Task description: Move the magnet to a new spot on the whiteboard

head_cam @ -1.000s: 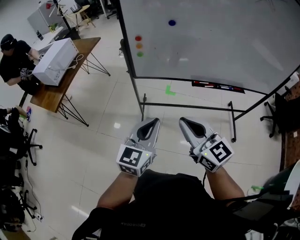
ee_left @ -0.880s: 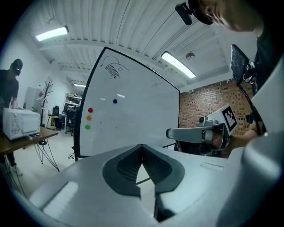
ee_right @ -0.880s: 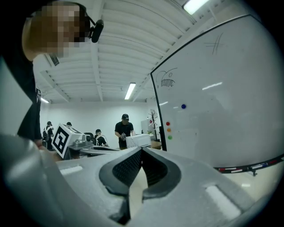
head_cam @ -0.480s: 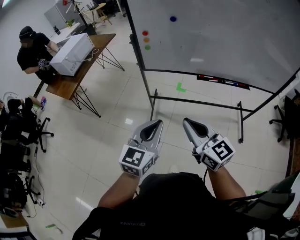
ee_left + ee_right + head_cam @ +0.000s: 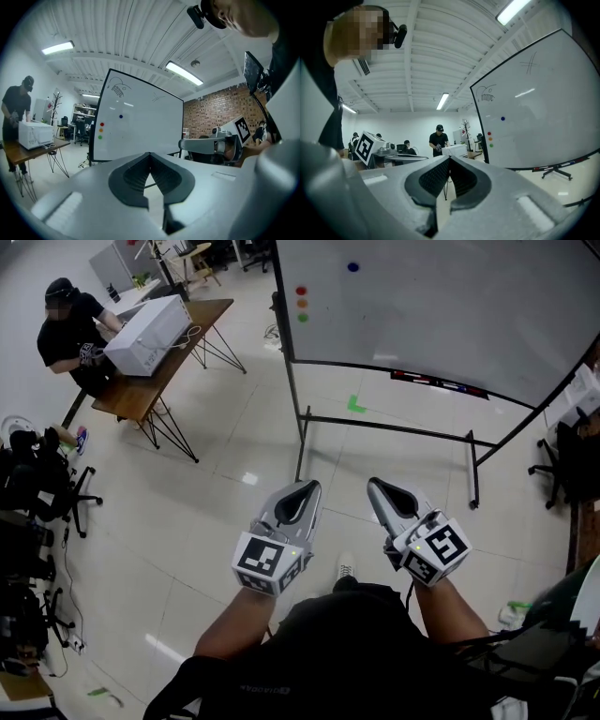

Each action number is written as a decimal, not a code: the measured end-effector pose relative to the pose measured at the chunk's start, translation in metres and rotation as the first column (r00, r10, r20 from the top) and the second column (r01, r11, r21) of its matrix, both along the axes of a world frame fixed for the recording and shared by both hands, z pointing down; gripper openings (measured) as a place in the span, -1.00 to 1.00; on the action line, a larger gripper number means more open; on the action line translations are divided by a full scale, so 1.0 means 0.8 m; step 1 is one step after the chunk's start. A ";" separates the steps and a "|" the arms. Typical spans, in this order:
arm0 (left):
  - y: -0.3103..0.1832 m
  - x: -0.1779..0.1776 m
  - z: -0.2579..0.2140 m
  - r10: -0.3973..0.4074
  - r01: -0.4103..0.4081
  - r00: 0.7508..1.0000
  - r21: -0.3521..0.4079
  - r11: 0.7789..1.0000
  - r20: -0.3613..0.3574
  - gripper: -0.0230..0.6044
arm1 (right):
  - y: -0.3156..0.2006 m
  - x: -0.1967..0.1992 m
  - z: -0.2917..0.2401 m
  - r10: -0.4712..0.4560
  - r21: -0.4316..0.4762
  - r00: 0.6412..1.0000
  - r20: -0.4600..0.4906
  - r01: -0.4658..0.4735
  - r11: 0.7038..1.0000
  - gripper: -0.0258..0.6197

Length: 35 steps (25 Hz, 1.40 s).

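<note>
left gripper (image 5: 304, 487) and right gripper (image 5: 378, 486) clenched empty, whiteboard (image 5: 450, 306) scribbles (image 5: 117, 89) illegible, blue magnet (image 5: 352, 267)

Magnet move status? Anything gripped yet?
Done: nothing visible. The blue magnet, red magnet, orange magnet and green magnet all sit on the whiteboard, untouched. In hand: nothing; the left gripper and right gripper are both shut and empty, held over the floor well short of the board. Left: reach the board, grip a magnet, set it on a new spot.

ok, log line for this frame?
left gripper: shut, empty | right gripper: shut, empty | whiteboard: ahead, not reached | blue magnet: on whiteboard
</note>
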<state>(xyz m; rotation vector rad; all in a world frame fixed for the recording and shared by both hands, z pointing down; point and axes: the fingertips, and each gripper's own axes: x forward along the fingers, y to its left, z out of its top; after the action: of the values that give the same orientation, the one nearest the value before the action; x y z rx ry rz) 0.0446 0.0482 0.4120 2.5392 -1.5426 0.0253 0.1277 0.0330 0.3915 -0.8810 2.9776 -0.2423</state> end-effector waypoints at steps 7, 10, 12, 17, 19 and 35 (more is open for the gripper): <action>0.071 0.047 0.019 0.123 -0.124 0.991 -0.022 0.992 -0.048 -0.88 | 0.098 0.050 0.025 0.133 -0.016 0.989 -0.068 -0.135 0.991 -0.92; 0.091 0.077 0.026 0.178 -0.179 0.983 -0.024 0.983 -0.052 -0.88 | 0.123 0.075 0.025 0.177 -0.012 0.981 -0.083 -0.178 0.984 -0.92; 0.103 0.098 0.019 0.208 -0.209 0.977 -0.014 0.978 -0.055 -0.88 | 0.134 0.092 0.019 0.198 -0.002 0.977 -0.084 -0.199 0.980 -0.92; 0.114 0.142 0.006 0.238 -0.237 0.971 0.021 0.971 -0.024 -0.88 | 0.147 0.132 -0.003 0.231 0.050 0.971 -0.068 -0.228 0.972 -0.92; 0.118 0.161 0.001 0.235 -0.234 0.972 0.028 0.972 -0.020 -0.88 | 0.153 0.149 -0.008 0.226 0.076 0.971 -0.078 -0.220 0.973 -0.92; 0.151 0.341 -0.018 0.114 -0.112 0.991 0.028 0.993 -0.067 -0.88 | 0.181 0.354 -0.009 0.162 0.086 0.984 -0.069 -0.156 0.984 -0.92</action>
<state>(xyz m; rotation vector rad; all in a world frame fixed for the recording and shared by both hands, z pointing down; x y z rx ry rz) 0.3178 0.1686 0.3977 2.6144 -1.3811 -0.0660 0.4107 0.1779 0.3841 -1.1359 2.9394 -0.0854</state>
